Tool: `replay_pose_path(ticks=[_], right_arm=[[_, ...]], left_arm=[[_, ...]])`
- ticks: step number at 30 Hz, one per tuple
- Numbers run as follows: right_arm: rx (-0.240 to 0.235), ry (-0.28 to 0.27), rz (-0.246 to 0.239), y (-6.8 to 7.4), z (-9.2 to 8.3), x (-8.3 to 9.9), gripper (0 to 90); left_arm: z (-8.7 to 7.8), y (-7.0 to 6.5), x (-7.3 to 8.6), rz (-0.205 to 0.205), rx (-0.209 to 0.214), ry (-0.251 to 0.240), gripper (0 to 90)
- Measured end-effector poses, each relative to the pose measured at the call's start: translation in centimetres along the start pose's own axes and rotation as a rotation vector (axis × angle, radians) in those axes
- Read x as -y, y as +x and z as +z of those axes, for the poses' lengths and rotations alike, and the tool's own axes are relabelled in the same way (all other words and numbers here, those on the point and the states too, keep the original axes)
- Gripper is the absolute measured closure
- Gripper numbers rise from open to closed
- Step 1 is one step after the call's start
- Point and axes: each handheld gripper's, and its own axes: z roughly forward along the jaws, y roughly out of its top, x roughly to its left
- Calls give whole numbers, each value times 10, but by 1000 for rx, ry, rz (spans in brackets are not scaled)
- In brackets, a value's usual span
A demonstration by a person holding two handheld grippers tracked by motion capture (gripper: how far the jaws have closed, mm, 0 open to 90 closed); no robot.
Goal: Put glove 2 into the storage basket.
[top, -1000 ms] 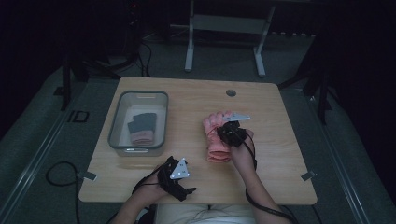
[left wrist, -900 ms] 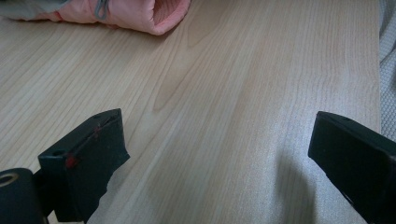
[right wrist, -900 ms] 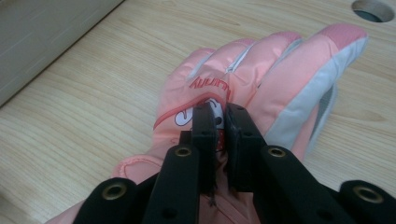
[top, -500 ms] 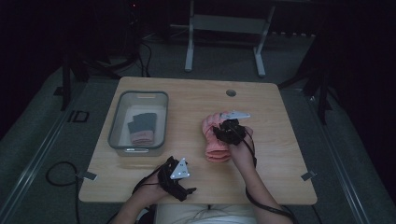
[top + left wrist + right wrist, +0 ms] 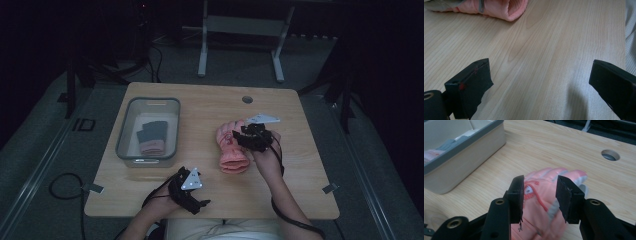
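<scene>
Dark room, wooden table (image 5: 300,165). Left gripper (image 5: 192,197) rests at the near edge, jaws wide, nothing between them, unmoved. Pink glove (image 5: 231,147) lies flat mid-table. Right gripper (image 5: 246,136) hovers over it, raised slightly; jaws have just opened, glove released.

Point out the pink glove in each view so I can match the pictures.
High view: the pink glove lies right of the table's middle, cuff toward the person, beside the right gripper.
Left gripper view: its open cuff shows at the top edge, left of centre.
Right gripper view: it lies flat beneath the open jaws, fingers pointing away.
Shared landmark: the grey bin, at upper left in the right gripper view.
</scene>
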Motion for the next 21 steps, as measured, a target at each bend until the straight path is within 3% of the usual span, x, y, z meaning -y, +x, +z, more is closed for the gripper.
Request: replay_pose_path(ticks=[4, 7, 12, 15, 16, 19, 21], right_arm=[[8, -1, -4, -7, -6, 2, 577], [15, 3, -7, -16, -10, 3, 574], [21, 5, -16, -22, -11, 1, 576], [22, -2, -19, -23, -11, -1, 588], [22, -2, -19, -23, -11, -1, 588], [3, 3, -15, -24, -8, -3, 596], [-2, 1, -20, -22, -7, -6, 599]], left_arm=[[-2, 0, -5, -12, -27, -10, 37], [-11, 2, -18, -54, -66, -36, 37], [-24, 10, -41, -104, -118, -103, 39], [-28, 16, -53, -153, -110, -162, 44], [-28, 16, -53, -153, -110, -162, 55], [-27, 28, -75, -178, -173, -104, 65], [-27, 34, -86, -196, -184, -76, 66]])
